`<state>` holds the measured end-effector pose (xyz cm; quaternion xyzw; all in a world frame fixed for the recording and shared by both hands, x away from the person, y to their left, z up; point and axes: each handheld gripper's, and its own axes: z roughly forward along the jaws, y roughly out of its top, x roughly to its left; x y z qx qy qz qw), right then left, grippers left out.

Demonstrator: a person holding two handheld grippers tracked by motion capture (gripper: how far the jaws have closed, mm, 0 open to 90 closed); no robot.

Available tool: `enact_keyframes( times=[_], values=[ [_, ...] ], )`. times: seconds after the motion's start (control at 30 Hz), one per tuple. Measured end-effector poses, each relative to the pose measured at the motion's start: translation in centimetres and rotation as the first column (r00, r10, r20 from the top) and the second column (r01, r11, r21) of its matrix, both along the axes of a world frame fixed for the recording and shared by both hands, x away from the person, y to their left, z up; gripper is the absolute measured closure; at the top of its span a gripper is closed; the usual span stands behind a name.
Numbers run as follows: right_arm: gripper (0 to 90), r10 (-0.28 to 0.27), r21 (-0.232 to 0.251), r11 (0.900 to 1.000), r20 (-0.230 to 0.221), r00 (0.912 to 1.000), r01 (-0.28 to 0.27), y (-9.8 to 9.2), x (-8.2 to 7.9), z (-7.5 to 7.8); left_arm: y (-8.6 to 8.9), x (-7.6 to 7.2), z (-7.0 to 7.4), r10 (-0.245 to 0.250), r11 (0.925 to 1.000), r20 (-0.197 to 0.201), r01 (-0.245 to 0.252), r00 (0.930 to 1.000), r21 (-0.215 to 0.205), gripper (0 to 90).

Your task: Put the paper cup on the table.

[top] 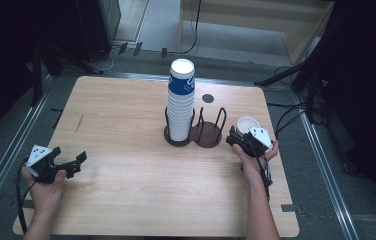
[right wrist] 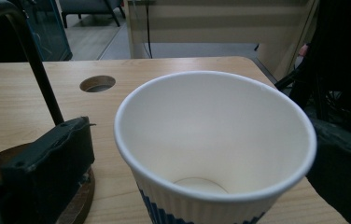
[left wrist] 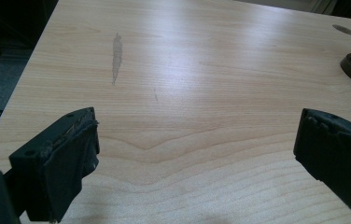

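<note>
A white paper cup [top: 247,124] with a blue pattern stands upright on the table just right of a dark wire cup holder [top: 208,135]. My right gripper [top: 243,134] is open around it; in the right gripper view the cup [right wrist: 211,140] sits between the jaws, with a gap at the left pad [right wrist: 66,154]. A tall stack of the same cups [top: 180,100] stands in the holder's left ring, and its right ring holds nothing. My left gripper [top: 68,156] rests open near the table's front left, with only bare wood between its jaws [left wrist: 198,119].
The wooden table [top: 126,150] has a round cable hole [top: 207,98] behind the holder and a grey streak [left wrist: 116,56] on its left part. The holder's base [right wrist: 82,196] and upright rod [right wrist: 38,65] stand close left of the right gripper. Stands and cables ring the table.
</note>
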<state>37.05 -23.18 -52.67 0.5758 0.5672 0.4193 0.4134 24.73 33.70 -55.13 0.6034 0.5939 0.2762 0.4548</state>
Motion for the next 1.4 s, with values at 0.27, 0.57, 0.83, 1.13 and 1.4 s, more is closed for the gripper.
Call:
enact_keyframes(
  times=[0.27, 0.57, 0.83, 1.13, 1.4],
  values=[
    [0.0, 0.028, 0.002, 1.000, 0.016, 0.9995, -0.028, -0.2, -1.6, 0.9, 0.0, 0.0, 0.0, 0.001, 1.0000, 0.000, -0.001, 1.0000, 0.000, 1.1],
    [0.0, 0.060, 0.017, 0.998, 0.054, 0.9968, -0.061, -0.4, -3.7, 2.1, 0.0, 0.0, 0.0, 0.003, 1.0000, -0.001, -0.003, 1.0000, 0.002, 1.1],
    [0.0, 0.059, 0.025, 0.998, 0.065, 0.9961, -0.060, -0.8, -5.5, 2.5, 0.0, 0.0, 0.0, 0.002, 1.0000, 0.001, -0.002, 1.0000, 0.002, 1.1],
    [0.0, 0.044, 0.025, 0.999, 0.066, 0.9969, -0.045, -1.7, -7.4, 2.4, 0.0, 0.0, 0.0, 0.002, 1.0000, 0.002, -0.003, 1.0000, 0.002, 1.1],
    [0.0, 0.037, 0.030, 0.999, 0.069, 0.9969, -0.039, -2.6, -9.2, 2.1, -0.1, -0.1, 0.0, 0.001, 1.0000, 0.003, -0.001, 1.0000, 0.005, 1.1]
  ],
)
